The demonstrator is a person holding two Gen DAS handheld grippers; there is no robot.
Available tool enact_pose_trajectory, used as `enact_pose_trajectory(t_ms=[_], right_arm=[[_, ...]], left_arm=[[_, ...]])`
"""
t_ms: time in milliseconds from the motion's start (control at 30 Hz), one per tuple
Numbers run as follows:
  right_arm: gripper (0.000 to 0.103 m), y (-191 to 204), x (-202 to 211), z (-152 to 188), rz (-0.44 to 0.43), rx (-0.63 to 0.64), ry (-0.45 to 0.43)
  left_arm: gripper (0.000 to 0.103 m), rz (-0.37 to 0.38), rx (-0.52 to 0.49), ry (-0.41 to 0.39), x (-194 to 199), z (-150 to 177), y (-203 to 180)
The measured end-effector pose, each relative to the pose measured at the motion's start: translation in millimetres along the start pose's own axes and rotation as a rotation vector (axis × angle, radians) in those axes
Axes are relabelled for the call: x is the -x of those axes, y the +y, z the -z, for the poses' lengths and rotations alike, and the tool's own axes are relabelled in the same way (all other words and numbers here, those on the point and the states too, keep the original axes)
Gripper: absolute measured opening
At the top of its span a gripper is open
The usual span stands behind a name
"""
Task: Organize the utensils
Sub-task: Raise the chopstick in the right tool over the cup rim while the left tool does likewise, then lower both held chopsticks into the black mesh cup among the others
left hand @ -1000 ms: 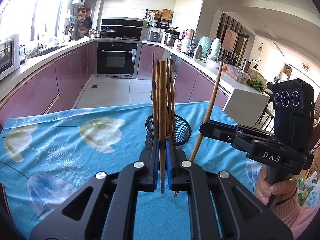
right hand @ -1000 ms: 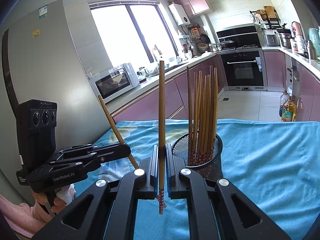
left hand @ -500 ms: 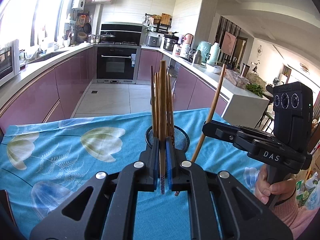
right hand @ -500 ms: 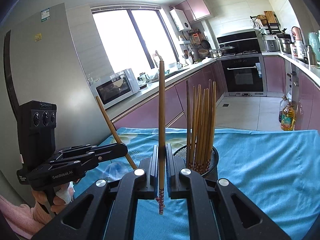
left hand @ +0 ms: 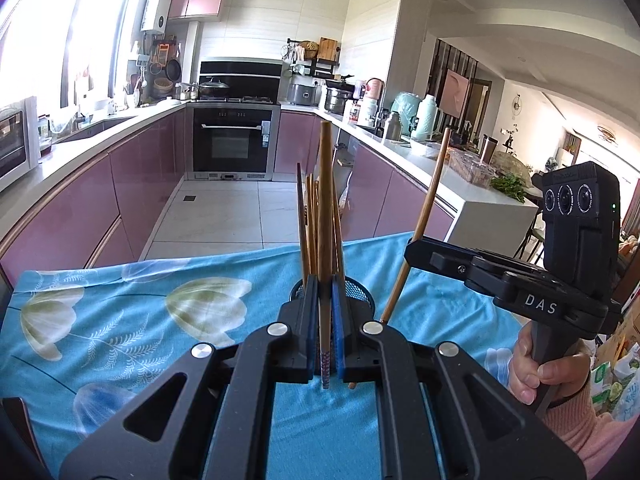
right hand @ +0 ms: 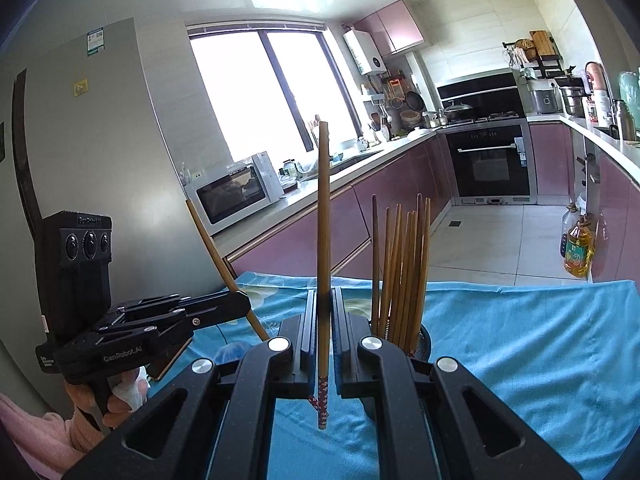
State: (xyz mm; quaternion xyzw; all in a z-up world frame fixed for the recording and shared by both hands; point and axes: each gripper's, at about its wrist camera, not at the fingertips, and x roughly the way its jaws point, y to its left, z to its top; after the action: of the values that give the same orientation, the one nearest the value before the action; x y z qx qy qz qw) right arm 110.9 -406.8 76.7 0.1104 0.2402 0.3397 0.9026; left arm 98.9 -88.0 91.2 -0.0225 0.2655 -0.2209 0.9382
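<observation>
Chopsticks are your business at this moment, one in each tool; your left gripper (left hand: 325, 322) is clenched on a chopstick (left hand: 325, 216) that stands upright between the blue pads, patterned tip hanging just below them, and your right gripper (right hand: 325, 336) grips its own chopstick (right hand: 323, 220) the same way, red-patterned end down; holding each low on the shaft with the long part above keeps the tip free to be steered down into an opening, which seems to be why you carry them so. Seen from the left wrist view, the right tool's stick leans rather than stands plumb, so judge its tilt before you lower it. Just beyond both sets of jaws stands the mesh holder (left hand: 362, 292), a dark wire cup that already has a bundle of chopsticks (right hand: 402, 268) in it, all upright with plain ends up; that is where these two most likely belong, and yours are turned the same way as the bundle. Neither stick has its tip over the rim as far as you can tell; the left one sits in line with the cup, the right one just to its left side. The cup rests on the blue flowered tablecloth (left hand: 120, 320); it looks light, so a stick that catches the rim or the crowded bundle could tip it; aim for a gap and come down straight.
</observation>
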Motion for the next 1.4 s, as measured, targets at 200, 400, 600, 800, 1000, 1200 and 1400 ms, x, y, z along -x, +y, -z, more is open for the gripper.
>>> enact_pose_trajectory(t_ms=[200, 400, 600, 800, 1000, 1200, 1400], right_arm=[[0.006, 0, 2, -8, -0.004, 0.005, -0.015], [0.006, 1, 1, -14, -0.003, 0.009, -0.018], [0.006, 2, 0, -16, 0.001, 0.009, -0.018], [0.006, 3, -1, -20, 0.006, 0.01, -0.019], [0.006, 2, -4, -23, 0.013, 0.007, -0.016], [0.006, 1, -7, -24, 0.023, 0.002, -0.014], [0.006, -4, -9, -26, 0.035, -0.006, -0.011]], left_arm=[[0.007, 0.004, -0.009, -0.023, 5, -12, -4], [0.007, 0.016, -0.007, -0.046, 10, -24, -7], [0.007, 0.023, 0.0, -0.049, 10, -29, -5], [0.007, 0.022, 0.002, -0.049, 9, -34, -3], [0.007, 0.019, 0.004, -0.039, 4, -34, 2], [0.007, 0.02, 0.005, -0.026, -5, -37, 4], [0.007, 0.025, 0.008, -0.019, -13, -40, 5]])
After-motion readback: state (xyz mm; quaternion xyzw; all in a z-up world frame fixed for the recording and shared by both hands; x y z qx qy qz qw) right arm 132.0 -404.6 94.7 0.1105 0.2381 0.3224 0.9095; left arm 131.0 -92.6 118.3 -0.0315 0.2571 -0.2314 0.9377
